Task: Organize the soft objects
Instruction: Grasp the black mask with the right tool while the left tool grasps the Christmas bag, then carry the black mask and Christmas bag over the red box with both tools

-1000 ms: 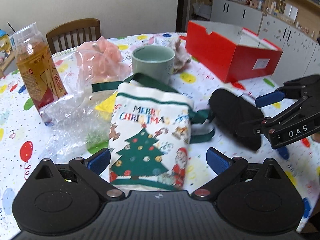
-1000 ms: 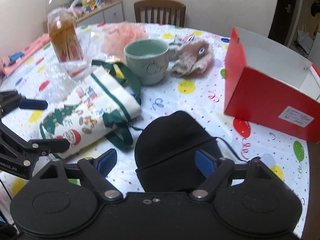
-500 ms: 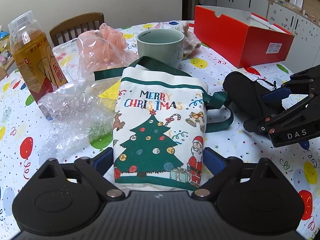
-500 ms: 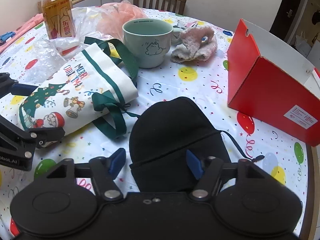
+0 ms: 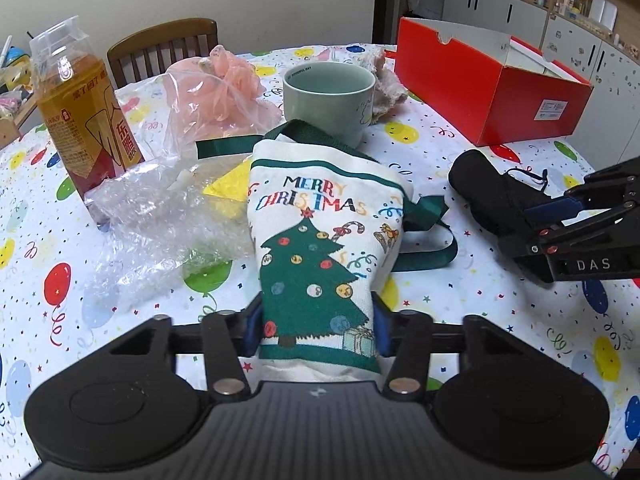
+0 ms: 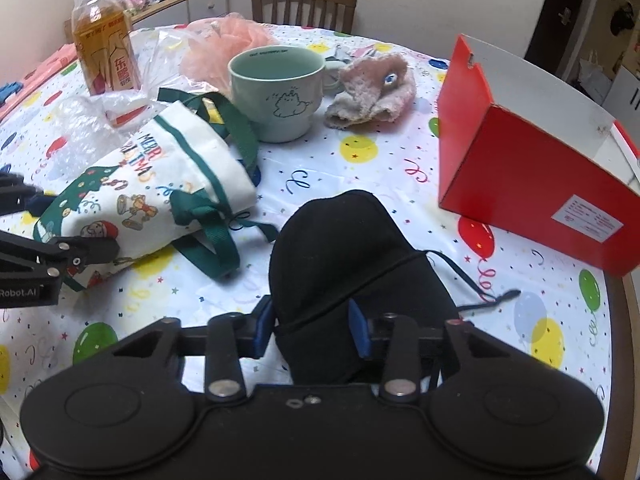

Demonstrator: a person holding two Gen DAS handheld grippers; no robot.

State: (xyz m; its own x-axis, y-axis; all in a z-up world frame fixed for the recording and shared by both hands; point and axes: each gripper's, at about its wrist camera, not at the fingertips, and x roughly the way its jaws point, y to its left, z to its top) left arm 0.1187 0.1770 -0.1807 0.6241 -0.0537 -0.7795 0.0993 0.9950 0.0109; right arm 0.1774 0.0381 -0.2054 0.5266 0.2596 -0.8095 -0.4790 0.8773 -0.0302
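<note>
Round bench under a balloon-print cloth, crowded on its far and left parts.

Left tool: jaws closing, narrow, blue pads against both sides of the Christmas bag at its bottom end. The bag lies flat, mouth and green straps pointing away toward the green mug. Bubble wrap touches the bag's left edge; the tea carton stands upright just beyond it.

Right tool: jaws closing, narrow, pads pinching the near end of the black cap. Cap lies right of the bag, its cord trailing to the right.

Red box sits open-topped at the right, close to the bench rim. Between cap and box, a strip of bare cloth. Another open patch between cap, mug and box.

Behind the mug: a pink fuzzy sock touching or nearly touching it, and a pink mesh puff in a clear bag to the left. Wooden chair at the far edge.
</note>
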